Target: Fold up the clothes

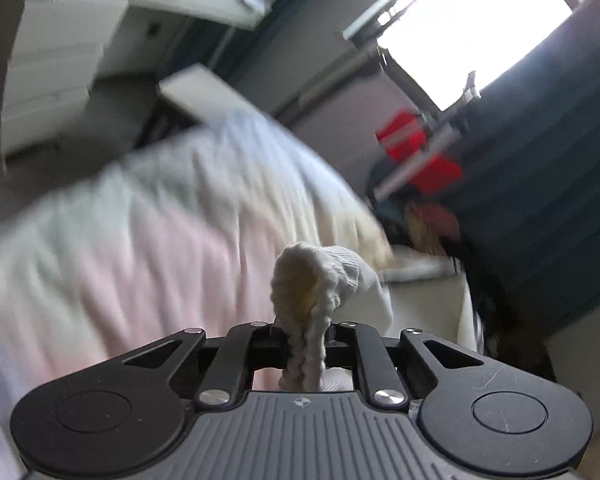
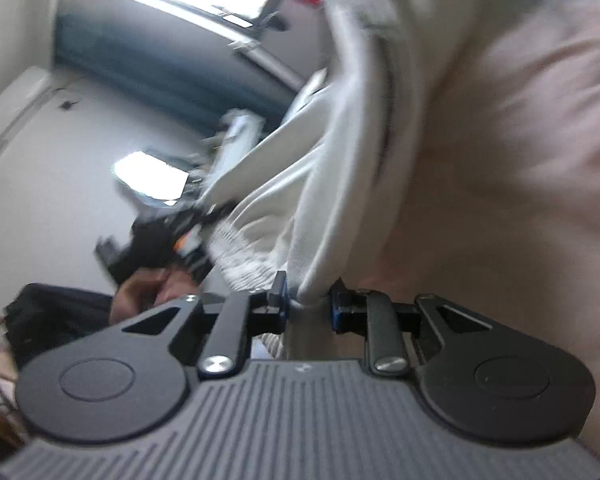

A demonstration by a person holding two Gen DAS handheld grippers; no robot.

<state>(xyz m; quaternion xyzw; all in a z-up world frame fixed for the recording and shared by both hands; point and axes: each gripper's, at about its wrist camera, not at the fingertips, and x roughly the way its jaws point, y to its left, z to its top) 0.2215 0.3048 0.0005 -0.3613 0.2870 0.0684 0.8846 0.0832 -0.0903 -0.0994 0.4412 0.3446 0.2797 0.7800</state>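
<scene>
Left gripper [image 1: 304, 332]: jaws clenched on a bunched ribbed hem [image 1: 316, 280] of the cream garment [image 1: 160, 208]; knit bulges out just ahead of the jaws.
Right gripper [image 2: 310, 300]: jaws clenched on a gathered fold of the same garment [image 2: 380, 140]; cloth fills the gap between the blue pads [image 2: 283, 300].
Garment position: hangs ahead of and above both sets of jaws, spread left of the left jaws and right of the right jaws; appears lifted, not lying flat.
Reason for hold: judged a two-point pinch at separate edges, to stretch the cloth open before laying a fold.
Reason for bunching: judged that thick knit gathers under a narrow pinch; adequate for carrying, poor for a crisp edge.
Left view only: ribbed hem texture, red object [image 1: 416, 148] beyond and right of the jaws, white furniture [image 1: 56, 72] far left.
Right view only: a hand [image 2: 140, 288] left of the jaws, with a dark device [image 2: 156, 240] just above it; ribbed cuff [image 2: 240, 256] just left of the grip.
Supporting surface: cannot tell; motion blur throughout.
</scene>
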